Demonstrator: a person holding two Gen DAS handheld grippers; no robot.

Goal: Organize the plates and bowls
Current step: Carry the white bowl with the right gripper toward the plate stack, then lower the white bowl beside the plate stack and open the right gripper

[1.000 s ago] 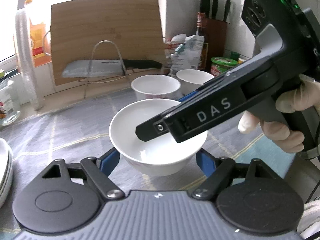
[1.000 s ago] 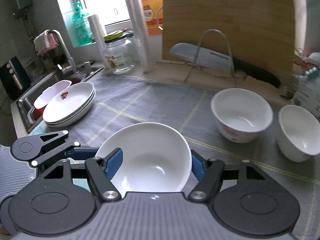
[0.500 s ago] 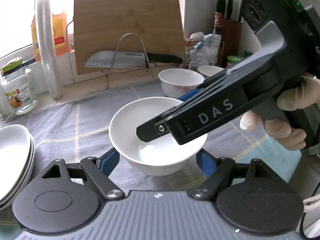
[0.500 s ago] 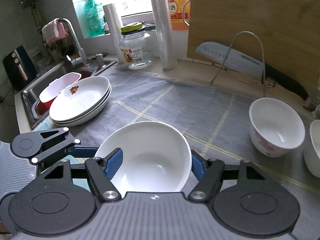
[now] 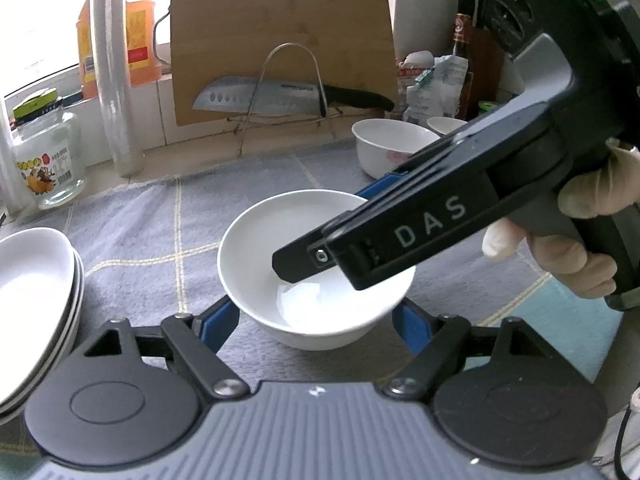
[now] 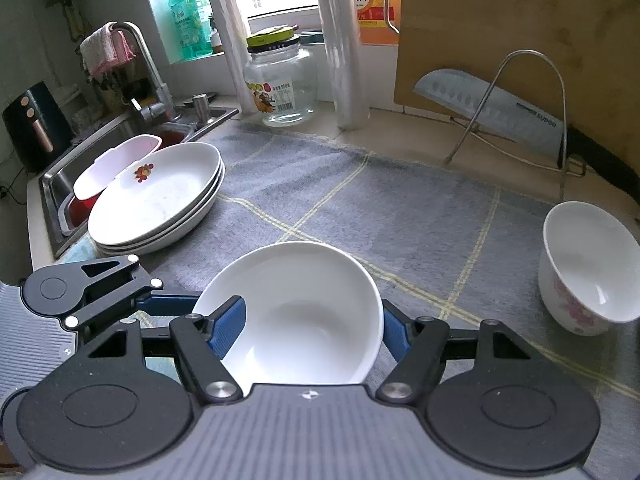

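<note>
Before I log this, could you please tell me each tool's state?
Left tool: flanks the white bowl; grip cannot be told.
Right tool: closed on the white bowl.
</note>
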